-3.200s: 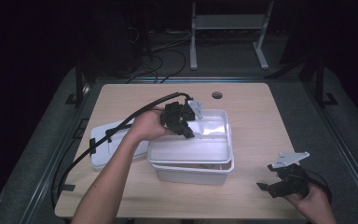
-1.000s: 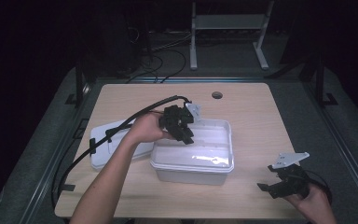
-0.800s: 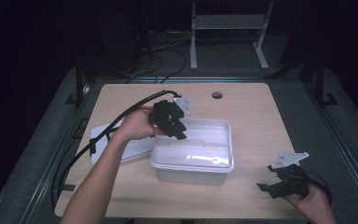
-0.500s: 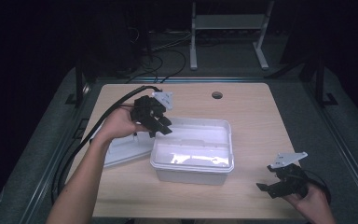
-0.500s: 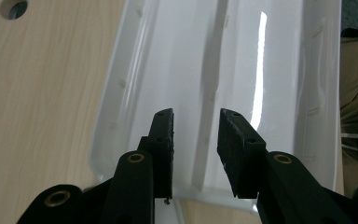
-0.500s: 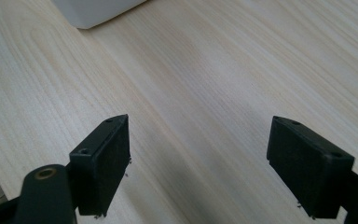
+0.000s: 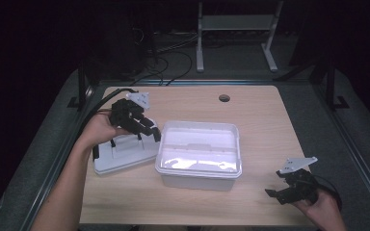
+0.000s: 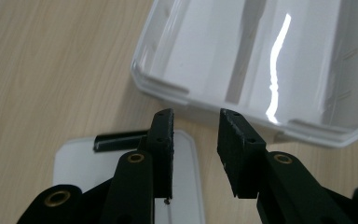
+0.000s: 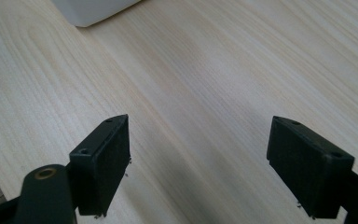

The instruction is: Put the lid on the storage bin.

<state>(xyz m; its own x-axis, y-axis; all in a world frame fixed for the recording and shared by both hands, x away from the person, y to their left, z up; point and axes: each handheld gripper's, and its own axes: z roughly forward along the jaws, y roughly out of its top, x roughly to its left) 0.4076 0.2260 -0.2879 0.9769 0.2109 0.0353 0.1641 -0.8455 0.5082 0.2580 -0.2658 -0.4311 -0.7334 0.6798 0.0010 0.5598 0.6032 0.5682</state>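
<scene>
A white plastic bin [image 7: 200, 168] stands uncovered in the middle of the wooden table. Its flat white lid [image 7: 120, 156] lies on the table just left of it, with a black latch [image 8: 119, 140] on its edge. My left gripper [image 7: 147, 131] hovers over the lid's far right corner, close to the bin's left rim [image 8: 161, 88]. Its jaws stand a little apart with nothing between them [image 8: 195, 116]. My right gripper [image 7: 273, 195] rests low at the table's front right, well clear of the bin. There the jaws gape wide over bare wood [image 9: 198, 135].
A round cable hole [image 7: 224, 98] sits near the table's far edge. The left gripper's black cable [image 7: 101, 103] loops off the far left corner. A metal stand [image 7: 233, 21] is on the floor behind the table. The bin's corner [image 9: 93, 9] shows ahead of the right gripper.
The left hand has moved left from the bin's far left rim to above the lid. The right hand has stayed put.
</scene>
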